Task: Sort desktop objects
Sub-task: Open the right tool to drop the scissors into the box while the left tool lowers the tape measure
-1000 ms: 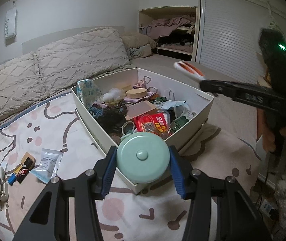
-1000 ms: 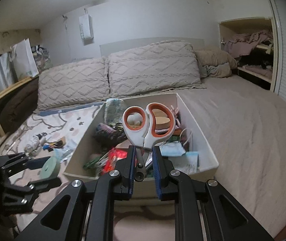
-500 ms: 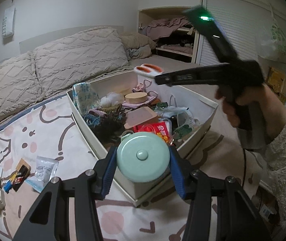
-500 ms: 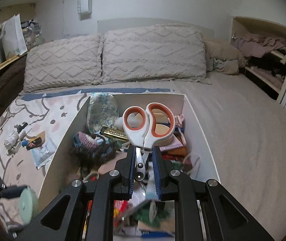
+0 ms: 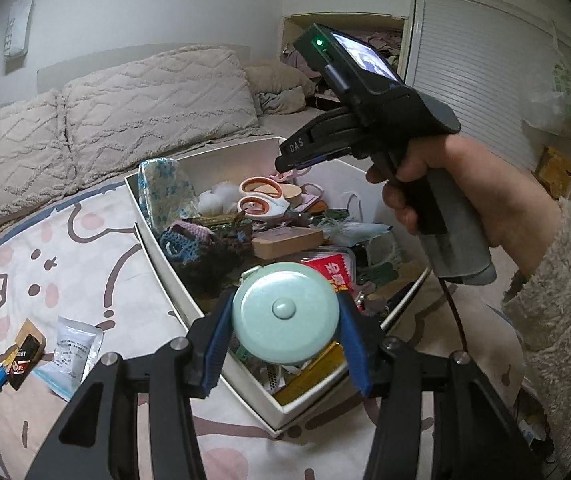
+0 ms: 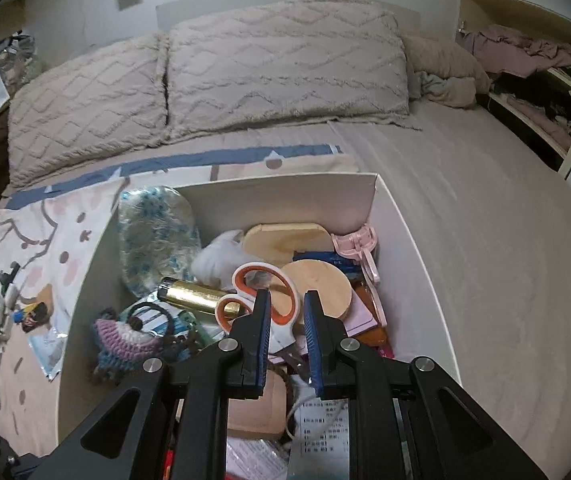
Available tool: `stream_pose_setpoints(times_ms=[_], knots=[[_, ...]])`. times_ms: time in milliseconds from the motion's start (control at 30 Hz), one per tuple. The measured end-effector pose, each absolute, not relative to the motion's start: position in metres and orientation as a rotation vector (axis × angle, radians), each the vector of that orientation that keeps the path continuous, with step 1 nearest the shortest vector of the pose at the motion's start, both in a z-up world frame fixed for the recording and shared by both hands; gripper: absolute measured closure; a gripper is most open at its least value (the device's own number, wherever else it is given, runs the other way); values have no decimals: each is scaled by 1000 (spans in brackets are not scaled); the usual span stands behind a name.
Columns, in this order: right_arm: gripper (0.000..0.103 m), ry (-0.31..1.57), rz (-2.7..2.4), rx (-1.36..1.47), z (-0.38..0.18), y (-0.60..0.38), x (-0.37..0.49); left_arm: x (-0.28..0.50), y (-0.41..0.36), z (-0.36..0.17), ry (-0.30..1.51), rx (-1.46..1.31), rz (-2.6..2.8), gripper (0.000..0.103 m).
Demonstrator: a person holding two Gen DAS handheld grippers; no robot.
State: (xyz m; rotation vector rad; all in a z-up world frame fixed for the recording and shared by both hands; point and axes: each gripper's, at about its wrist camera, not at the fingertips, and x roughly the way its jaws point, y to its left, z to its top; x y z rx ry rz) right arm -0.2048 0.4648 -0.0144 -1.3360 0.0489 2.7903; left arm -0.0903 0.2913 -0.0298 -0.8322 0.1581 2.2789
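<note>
A mint-green round tape measure (image 5: 283,320) sits between the blue pads of my left gripper (image 5: 285,300), which is shut on it just above the near corner of a white box (image 5: 213,152). A hand (image 5: 425,184) holds my right gripper (image 5: 285,164) over the box's far half, pointing down into it. In the right wrist view this gripper (image 6: 287,296) is shut on the blade end of orange-and-white scissors (image 6: 241,272). The scissors (image 5: 263,200) lean to the left, with their handles low over the heap in the box (image 6: 285,178).
The box holds a crochet pouch (image 6: 125,340), a gold tube (image 6: 193,296), a wooden disc (image 6: 321,288), a blue-patterned pack (image 6: 157,236) and packets. On the printed bedspread left of it lie a white sachet (image 5: 73,344) and small dark packets (image 5: 21,356). Pillows (image 5: 145,96) line the back.
The right gripper has swung left and down over the box, and the scissors have tipped from upright to leaning left. The left gripper has edged closer to the box with the tape measure.
</note>
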Motion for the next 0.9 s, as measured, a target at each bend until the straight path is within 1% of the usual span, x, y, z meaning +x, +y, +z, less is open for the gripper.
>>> stream_pose_setpoints(times_ms=[300,600,900], knots=[[86,45,2860,-1343,-11,461,-181,-104,295,-32,116,-880,2257,53],[86,65,2902,-1405,-15,469,-151,-119,311,-29,126,-933,2218,53],[86,-7,2872,-1529,-26,472,-128,-132,340,-28,182,-1011,2181,53]])
